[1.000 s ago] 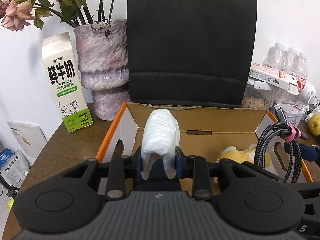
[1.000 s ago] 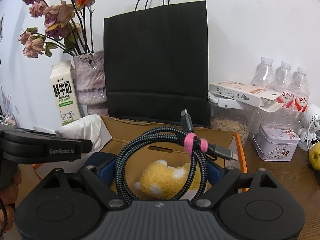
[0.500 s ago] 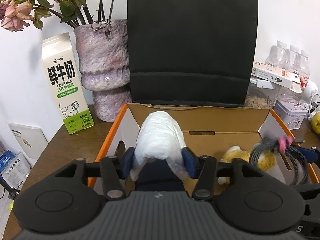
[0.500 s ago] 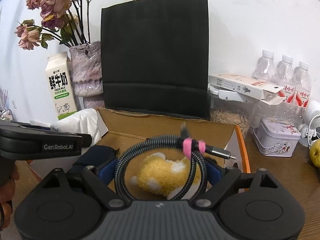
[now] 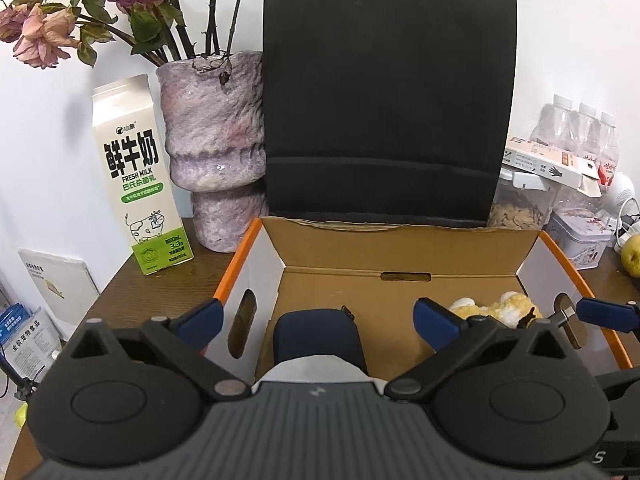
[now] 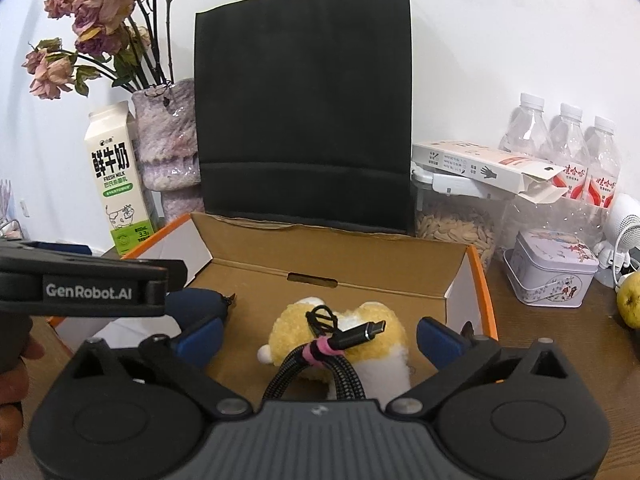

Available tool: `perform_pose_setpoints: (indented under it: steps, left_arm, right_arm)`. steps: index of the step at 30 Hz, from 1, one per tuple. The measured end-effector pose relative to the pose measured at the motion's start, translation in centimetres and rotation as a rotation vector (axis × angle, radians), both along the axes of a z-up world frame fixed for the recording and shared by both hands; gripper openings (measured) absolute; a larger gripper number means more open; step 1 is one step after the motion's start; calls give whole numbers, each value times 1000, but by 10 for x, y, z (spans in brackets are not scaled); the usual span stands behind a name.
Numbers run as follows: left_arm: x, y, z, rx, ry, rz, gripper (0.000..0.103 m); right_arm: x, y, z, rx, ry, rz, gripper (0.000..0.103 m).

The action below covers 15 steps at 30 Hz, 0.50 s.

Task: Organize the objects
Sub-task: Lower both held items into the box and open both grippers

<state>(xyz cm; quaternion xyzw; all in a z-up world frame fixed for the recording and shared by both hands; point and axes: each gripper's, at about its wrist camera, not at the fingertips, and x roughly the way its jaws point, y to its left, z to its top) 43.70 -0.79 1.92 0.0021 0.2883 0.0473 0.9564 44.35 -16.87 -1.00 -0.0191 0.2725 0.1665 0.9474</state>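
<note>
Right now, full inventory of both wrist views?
cardboard box: 1, brown with orange rim, centre of table
navy pouch: 1, in box, left side
white packet: 1, in box, on the pouch
plush toy: 1, yellow-white, in box, right side
braided cable: 1, black, pink tie, on the plush
paper bag: 1, black, behind box
vase: 1, purple, dried roses, left of bag
milk carton: 1, white-green, far left
water bottles: 3, clear, back right
tin: 1, lilac, right of box
left gripper: open
right gripper: open
</note>
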Motion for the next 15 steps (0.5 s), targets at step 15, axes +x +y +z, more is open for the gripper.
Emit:
perform_pose_setpoints:
  steps: [15]
  left_arm:
    - [-11, 2, 4, 3, -4, 13, 103]
  right_arm:
    - [-9, 0, 8, 3, -20, 10, 103]
